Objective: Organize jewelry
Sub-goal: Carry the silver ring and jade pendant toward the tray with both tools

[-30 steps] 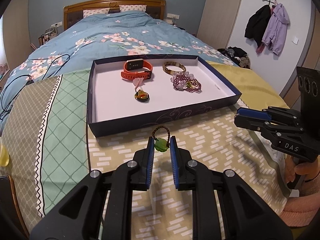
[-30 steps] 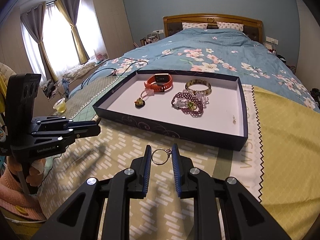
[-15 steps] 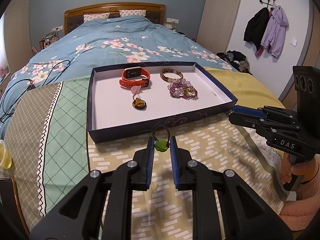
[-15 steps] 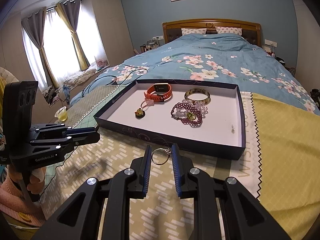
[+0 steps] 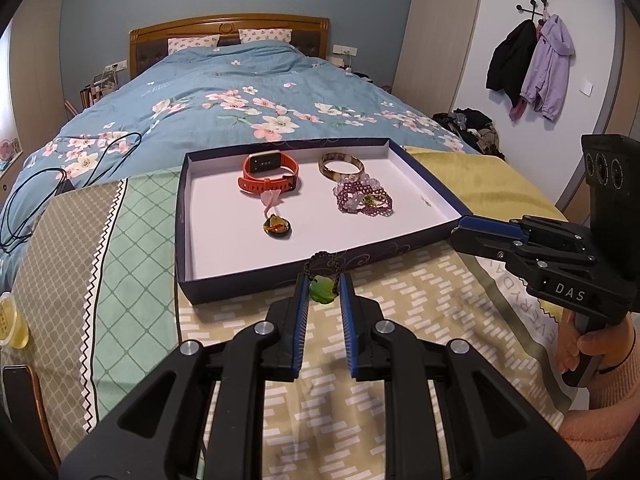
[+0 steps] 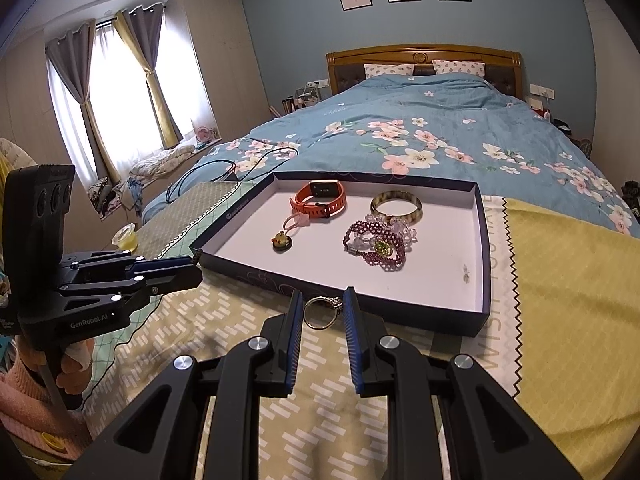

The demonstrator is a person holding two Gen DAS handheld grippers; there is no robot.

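A bed spread with a patterned blanket (image 5: 132,264) carries a shallow dark tray (image 5: 181,240) with a white floor. At its ten o'clock lies an orange watch (image 5: 269,174), with a small pendant (image 5: 276,225) below it, and at two o'clock a bangle (image 5: 341,165) sits above purple beaded bracelets (image 5: 364,199). At the tray's near edge, the left claw (image 5: 323,294) pinches a green pendant on a cord (image 5: 322,289), and beside it the right claw (image 6: 320,312) grips a ring (image 6: 321,312) between narrow jaws.
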